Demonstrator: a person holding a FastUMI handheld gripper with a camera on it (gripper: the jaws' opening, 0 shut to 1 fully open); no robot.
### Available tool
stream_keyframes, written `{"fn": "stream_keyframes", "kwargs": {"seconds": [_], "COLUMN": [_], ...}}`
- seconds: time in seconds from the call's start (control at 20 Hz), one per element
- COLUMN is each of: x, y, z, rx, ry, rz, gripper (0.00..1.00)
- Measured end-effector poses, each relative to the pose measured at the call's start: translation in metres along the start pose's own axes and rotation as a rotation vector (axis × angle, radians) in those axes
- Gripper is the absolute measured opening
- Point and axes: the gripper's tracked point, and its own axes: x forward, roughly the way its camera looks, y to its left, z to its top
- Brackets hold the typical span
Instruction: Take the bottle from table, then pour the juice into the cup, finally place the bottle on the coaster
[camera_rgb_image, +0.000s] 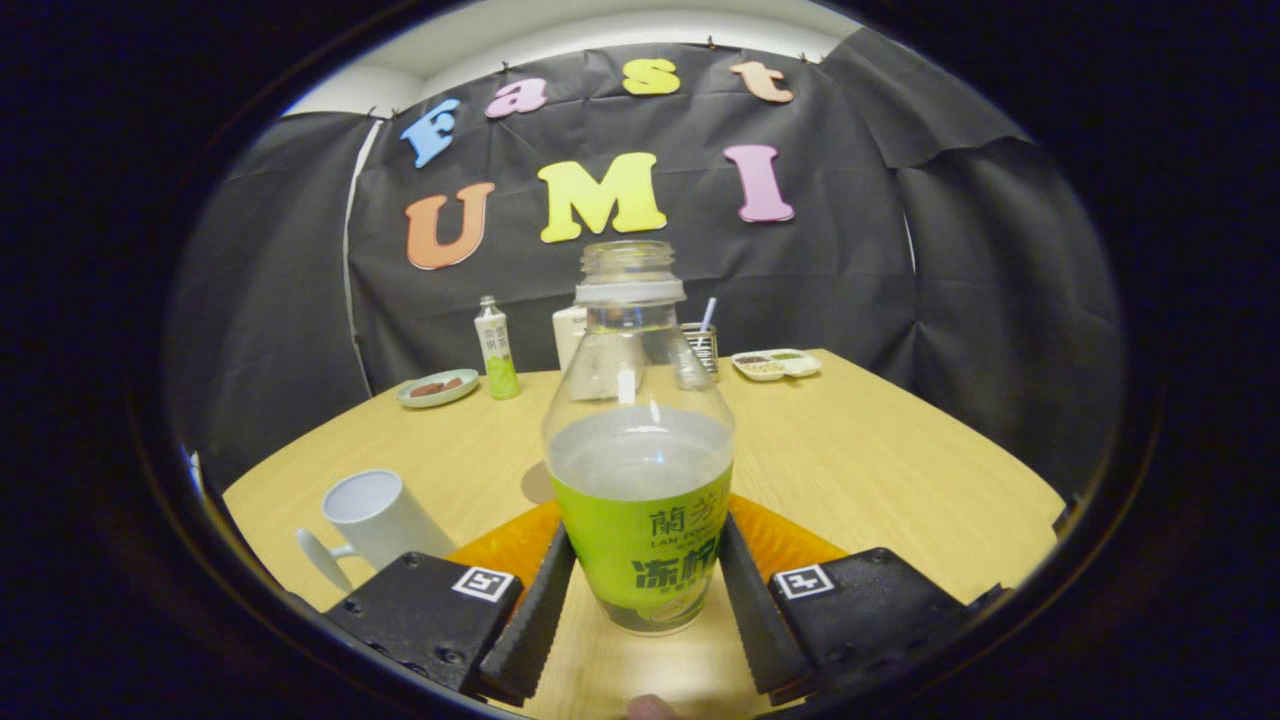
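Note:
A clear uncapped juice bottle (640, 470) with a green label stands upright between my fingers, about half full of cloudy liquid. My gripper (647, 565) is shut on it, with both fingers (540, 610) pressed against the label's sides. An orange coaster (505, 545) lies on the table just behind the bottle and shows on both sides of it. I cannot tell whether the bottle's base rests on the table or hangs slightly above it. A white cup (378, 518) with a handle stands to the left of the left finger, tilted by the lens.
At the far side of the wooden table (880, 450) stand a small green-labelled bottle (497, 350), a green plate (437, 388) with brown food, a white container (568, 335), a holder with a straw (703, 340) and a white snack tray (777, 364).

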Motion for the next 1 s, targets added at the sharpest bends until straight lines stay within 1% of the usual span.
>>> {"fn": "stream_keyframes", "kwargs": {"seconds": [0.1,0.25,0.5,0.65,0.8,1.0], "x": [-0.004,-0.003,0.004,0.012,0.014,0.016], "y": [0.001,0.002,0.01,0.022,0.032,0.041], "z": [0.014,0.033,0.057,0.058,0.066,0.074], "rx": [-0.072,-0.238,-0.508,-0.662,-0.827,-0.999], "ry": [-0.034,-0.063,-0.071,-0.062,-0.088,-0.114], "rz": [-0.015,-0.068,-0.137,-0.15,-0.181,-0.223], "gripper": [0.78,0.77,0.77,0.77,0.77,0.77]}}
